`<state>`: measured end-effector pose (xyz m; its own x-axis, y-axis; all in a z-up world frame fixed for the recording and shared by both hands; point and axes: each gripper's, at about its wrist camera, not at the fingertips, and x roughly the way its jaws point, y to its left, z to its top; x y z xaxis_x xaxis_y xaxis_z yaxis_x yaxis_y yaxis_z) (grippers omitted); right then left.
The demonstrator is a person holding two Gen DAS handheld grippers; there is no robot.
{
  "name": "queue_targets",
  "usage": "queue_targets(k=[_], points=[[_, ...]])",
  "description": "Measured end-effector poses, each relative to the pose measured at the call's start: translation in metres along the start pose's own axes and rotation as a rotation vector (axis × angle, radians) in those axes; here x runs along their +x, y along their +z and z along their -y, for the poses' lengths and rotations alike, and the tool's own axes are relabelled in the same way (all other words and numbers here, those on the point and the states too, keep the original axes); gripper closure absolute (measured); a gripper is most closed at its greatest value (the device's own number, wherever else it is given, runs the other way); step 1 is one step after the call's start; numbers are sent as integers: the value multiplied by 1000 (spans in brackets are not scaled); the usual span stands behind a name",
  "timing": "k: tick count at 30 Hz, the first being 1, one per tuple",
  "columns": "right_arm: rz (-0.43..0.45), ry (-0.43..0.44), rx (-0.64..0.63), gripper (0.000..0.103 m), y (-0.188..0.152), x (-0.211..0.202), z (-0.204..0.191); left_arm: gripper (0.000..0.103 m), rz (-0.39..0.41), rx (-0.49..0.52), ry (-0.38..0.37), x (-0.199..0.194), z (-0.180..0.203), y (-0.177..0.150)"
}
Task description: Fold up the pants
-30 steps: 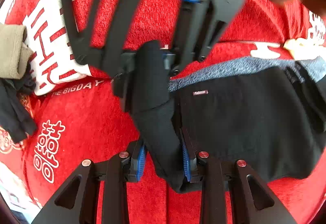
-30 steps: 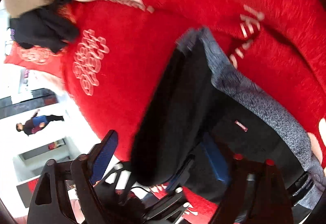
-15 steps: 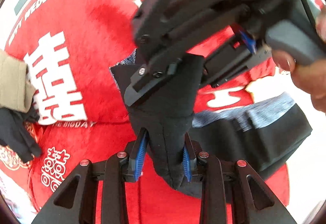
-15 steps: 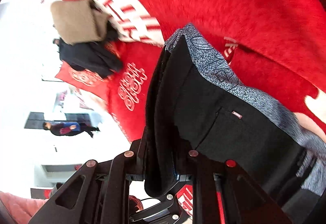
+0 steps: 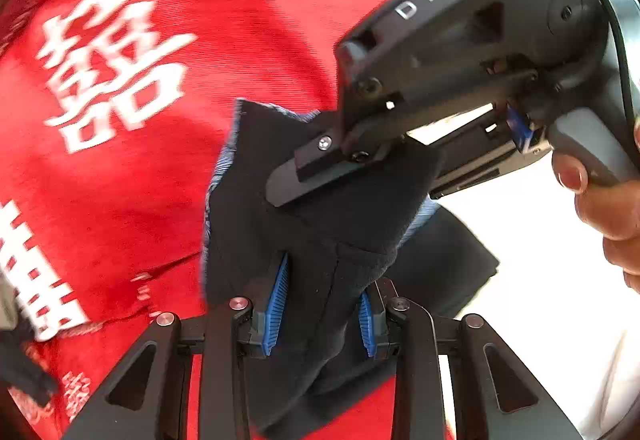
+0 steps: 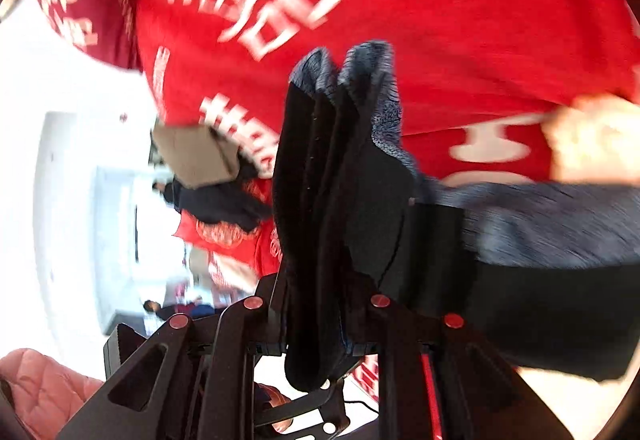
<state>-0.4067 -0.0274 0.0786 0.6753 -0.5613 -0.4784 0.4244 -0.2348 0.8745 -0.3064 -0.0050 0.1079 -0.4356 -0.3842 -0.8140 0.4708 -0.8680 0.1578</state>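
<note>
- Left wrist view: the left gripper (image 5: 322, 304) is seen clenched on a bunch of the black pants (image 5: 320, 240), the dark cloth pinched between its 2 blue pads (image 5: 276, 304).
- The pants are held lifted above the red cloth (image 5: 240, 20), which is printed with large white characters (image 5: 112, 52); a blue-grey waistband edge (image 5: 216, 180) shows along the left side of the raised fold.
- The right gripper (image 5: 288, 180) is seen from outside in this view, its body marked with white letters, and its finger tip is laid against the same bunch of black fabric, just above the left gripper.
- A person's hand (image 5: 608, 208) is wrapped around the grey handle at the right edge.
- Right wrist view: the right gripper (image 6: 316, 324) is shown with its jaws having just been closing; they are now clamped on several stacked layers of the pants (image 6: 320, 180), which stand upright between the fingers.
- The blue-grey knit waistband (image 6: 376, 88) is seen at the top of the folded layers and runs off to the right as a long band (image 6: 540, 224).
- A tan folded item (image 6: 192, 152) and a dark garment (image 6: 216, 200) lie near the edge of the red cloth (image 6: 480, 20), well apart from the pants.
- The picture is blurred, so the pale shape (image 6: 592, 140) at the right edge is possibly a hand.
</note>
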Motion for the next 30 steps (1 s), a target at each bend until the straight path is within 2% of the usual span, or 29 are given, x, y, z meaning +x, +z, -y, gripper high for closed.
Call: queue_targets(k=[3, 5, 7, 9, 10, 11, 13, 16, 18, 19, 20, 23, 25, 28, 30], points=[[69, -16, 83, 82, -14, -32, 40, 71, -33, 60, -59, 24, 45, -1], [103, -34, 133, 82, -26, -55, 70, 71, -84, 94, -94, 47, 72, -11], [118, -69, 183, 82, -39, -65, 103, 71, -161, 120, -106, 69, 88, -28], [98, -133, 242, 82, -53, -61, 137, 71, -191, 157, -83, 75, 96, -40], [82, -162, 267, 82, -59, -56, 152, 65, -190, 179, -74, 72, 97, -45], [71, -180, 278, 82, -65, -53, 160, 52, -190, 186, -84, 68, 95, -47], [69, -178, 294, 82, -74, -48, 169, 36, -201, 154, -113, 56, 81, -51], [87, -217, 282, 78, -77, -48, 166, 35, -219, 98, -118, 38, 49, -53], [81, -274, 256, 74, -73, -50, 159, 35, -222, 39, -72, 31, 21, -52], [76, -319, 237, 73, -71, -53, 152, 32, -237, -16, -41, 31, 1, -52], [78, -378, 211, 73, -70, -56, 147, 23, -258, -89, -8, 33, -21, -52], [96, -525, 139, 73, -72, -70, 129, 22, -306, -252, 69, 48, -72, -60], [126, -570, 120, 73, -74, -77, 119, 22, -336, -305, 126, 57, -87, -72], [181, -556, 101, 74, -80, -84, 102, 22, -396, -361, 118, 79, -99, -96], [180, -542, 74, 74, -83, -81, 93, 15, -415, -389, 115, 91, -100, -109]])
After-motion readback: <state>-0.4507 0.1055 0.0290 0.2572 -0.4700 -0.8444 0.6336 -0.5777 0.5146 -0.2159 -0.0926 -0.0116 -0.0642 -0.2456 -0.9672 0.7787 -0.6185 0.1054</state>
